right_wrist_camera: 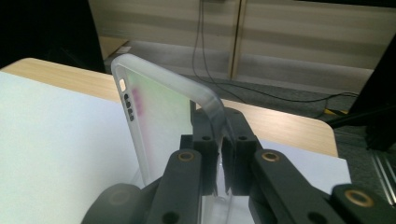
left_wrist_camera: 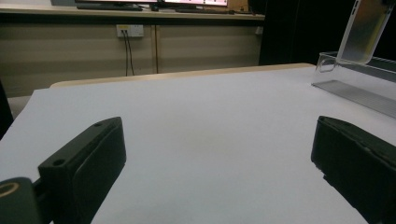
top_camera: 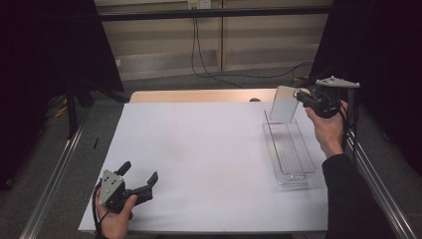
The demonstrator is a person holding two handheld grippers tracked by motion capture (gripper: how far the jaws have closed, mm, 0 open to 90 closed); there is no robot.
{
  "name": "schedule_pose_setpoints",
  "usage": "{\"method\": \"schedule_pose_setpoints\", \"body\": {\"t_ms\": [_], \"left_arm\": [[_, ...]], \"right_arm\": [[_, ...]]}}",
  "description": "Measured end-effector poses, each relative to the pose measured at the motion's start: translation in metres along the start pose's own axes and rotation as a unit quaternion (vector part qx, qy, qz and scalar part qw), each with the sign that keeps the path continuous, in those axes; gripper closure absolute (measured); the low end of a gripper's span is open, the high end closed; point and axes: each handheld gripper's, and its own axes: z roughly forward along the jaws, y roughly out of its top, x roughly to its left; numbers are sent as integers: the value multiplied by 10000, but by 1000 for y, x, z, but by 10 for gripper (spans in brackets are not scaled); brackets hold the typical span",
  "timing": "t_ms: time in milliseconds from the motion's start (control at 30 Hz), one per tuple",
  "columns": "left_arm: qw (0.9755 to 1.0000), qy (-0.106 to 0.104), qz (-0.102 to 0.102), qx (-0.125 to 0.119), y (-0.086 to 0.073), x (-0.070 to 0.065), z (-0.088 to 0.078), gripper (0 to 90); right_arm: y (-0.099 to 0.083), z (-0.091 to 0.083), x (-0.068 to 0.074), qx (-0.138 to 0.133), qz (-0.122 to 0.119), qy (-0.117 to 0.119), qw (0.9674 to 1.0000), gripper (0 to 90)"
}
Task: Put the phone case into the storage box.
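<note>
High view: right gripper [top_camera: 303, 97] has its fingers clamped on one edge of a clear phone case [top_camera: 284, 103], held upright over the far end of a clear tray [top_camera: 290, 149]. Left gripper [top_camera: 139, 178] rests on the table [top_camera: 199, 154], fingers spread wide, nothing between them.

Left gripper view: fingers [left_wrist_camera: 88, 163] wide apart, bare table between; case far beyond them.

Right gripper view: fingers [right_wrist_camera: 205, 140] pinch the thin case wall. Risk: the soft edge flexes, so the case could slip or snag the tray rim.
</note>
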Motion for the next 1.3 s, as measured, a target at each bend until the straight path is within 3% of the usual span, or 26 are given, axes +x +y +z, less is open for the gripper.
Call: {"method": "schedule_pose_setpoints", "body": {"t_ms": [633,933,1300], "left_arm": [[9999,-35,101,91,-1,-1,2,34],[9999,-17,99,76,-1,-2,3,34],[9999,-49,115,81,-2,-2,3,34]], "right_arm": [[-15,25,5,203,-201,-186,9994,854],[-25,32,5,224,-105,-277,9993,854],[-29,43,12,227,-167,-373,9989,854]]}}
